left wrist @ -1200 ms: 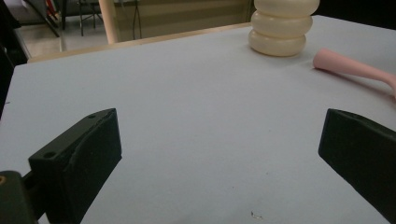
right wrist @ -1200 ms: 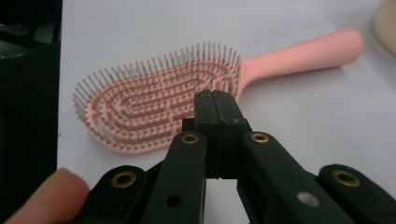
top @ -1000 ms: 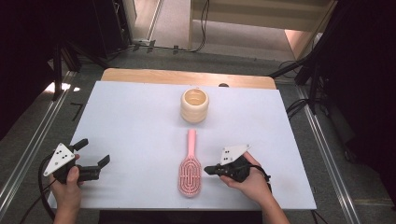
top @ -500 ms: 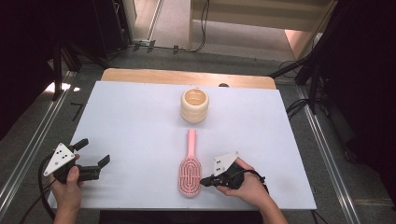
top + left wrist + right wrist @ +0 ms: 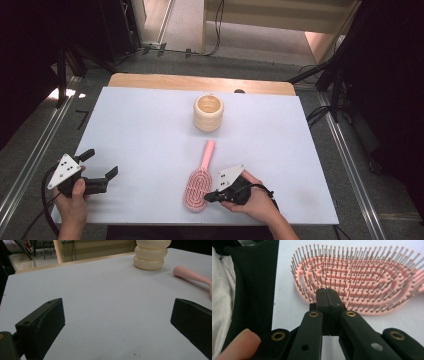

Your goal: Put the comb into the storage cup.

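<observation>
A pink hairbrush (image 5: 199,181) lies bristles up near the table's front edge, its handle pointing away toward a cream ribbed cup (image 5: 208,113). My right gripper (image 5: 209,197) rests low at the brush head's right side, jaws pressed together with nothing between them. In the right gripper view its tips (image 5: 329,294) sit right at the edge of the brush's bristled head (image 5: 352,280). My left gripper (image 5: 101,168) stays at the front left corner, jaws wide apart and empty. The left gripper view shows the cup (image 5: 151,255) and the brush handle (image 5: 192,276) far ahead.
The white table top (image 5: 140,125) has a wooden strip along its far edge. Metal rails run along both sides of the table, and cables lie on the floor beyond.
My right gripper has slid left and slightly down toward the head of the brush, ending beside it. The left gripper, brush and cup have stayed put.
</observation>
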The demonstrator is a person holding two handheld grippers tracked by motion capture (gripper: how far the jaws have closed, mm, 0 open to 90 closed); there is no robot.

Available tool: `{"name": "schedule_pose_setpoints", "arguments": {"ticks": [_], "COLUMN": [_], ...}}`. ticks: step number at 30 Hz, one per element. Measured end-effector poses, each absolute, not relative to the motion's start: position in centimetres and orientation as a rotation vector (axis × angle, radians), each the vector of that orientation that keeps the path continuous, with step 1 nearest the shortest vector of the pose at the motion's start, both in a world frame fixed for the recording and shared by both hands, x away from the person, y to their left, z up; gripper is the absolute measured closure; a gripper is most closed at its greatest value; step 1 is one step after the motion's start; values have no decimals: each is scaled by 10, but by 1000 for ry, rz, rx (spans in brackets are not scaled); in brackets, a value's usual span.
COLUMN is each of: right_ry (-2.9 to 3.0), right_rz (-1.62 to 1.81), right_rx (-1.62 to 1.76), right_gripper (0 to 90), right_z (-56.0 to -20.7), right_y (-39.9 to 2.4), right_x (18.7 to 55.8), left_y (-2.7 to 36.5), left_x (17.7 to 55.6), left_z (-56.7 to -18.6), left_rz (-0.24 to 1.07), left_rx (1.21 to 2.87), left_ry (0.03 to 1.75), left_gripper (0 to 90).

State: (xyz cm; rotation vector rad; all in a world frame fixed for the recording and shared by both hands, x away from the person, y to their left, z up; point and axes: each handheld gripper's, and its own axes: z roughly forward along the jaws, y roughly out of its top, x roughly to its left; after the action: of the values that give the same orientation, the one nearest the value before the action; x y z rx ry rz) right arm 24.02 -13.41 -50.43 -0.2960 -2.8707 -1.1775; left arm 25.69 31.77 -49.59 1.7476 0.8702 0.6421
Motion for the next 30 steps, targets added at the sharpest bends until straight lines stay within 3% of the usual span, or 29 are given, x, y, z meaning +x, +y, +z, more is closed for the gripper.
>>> {"name": "schedule_pose_setpoints", "arguments": {"ticks": [30], "right_ry": [-2867], "right_rz": [-1261], "right_rx": [-469], "right_gripper": [877], "right_z": [-504], "right_y": [-53], "right_x": [262], "left_y": [317], "left_x": [256], "left_z": [-496], "left_rz": [642], "left_rx": [1745], "left_ry": [864], "left_gripper": [0]}}
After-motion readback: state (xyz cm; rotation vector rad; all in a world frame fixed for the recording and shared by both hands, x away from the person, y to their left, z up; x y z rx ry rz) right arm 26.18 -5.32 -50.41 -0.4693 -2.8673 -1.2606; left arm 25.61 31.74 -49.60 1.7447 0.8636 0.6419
